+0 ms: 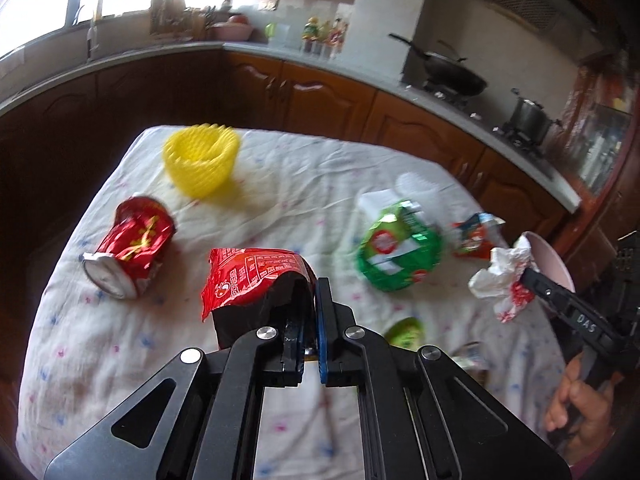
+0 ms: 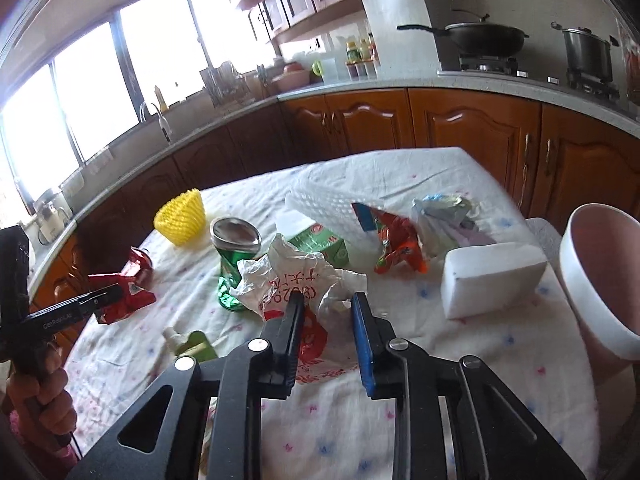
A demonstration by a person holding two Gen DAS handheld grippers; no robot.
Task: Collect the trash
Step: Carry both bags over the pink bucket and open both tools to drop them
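Observation:
My left gripper (image 1: 314, 286) is shut on a red snack wrapper (image 1: 248, 276), held just above the tablecloth. In the right wrist view the same left gripper (image 2: 114, 292) shows at the left edge with the red wrapper (image 2: 132, 300) in its tips. My right gripper (image 2: 328, 306) is shut on a crumpled white plastic bag (image 2: 296, 272) with red print. From the left wrist view, that right gripper (image 1: 530, 274) holds the white bag (image 1: 500, 280) close to a pink bin (image 1: 554, 258). The bin's rim (image 2: 576, 280) stands at the table's right edge.
On the flowered tablecloth (image 2: 420, 360) lie a yellow foam net (image 2: 182, 216), a crushed red can (image 1: 128, 244), a dented green can (image 2: 234, 264), a green carton (image 2: 324, 244), an orange-red wrapper (image 2: 400, 244), a white foam block (image 2: 492, 280) and a small green pouch (image 2: 192, 344). Wooden cabinets ring the table.

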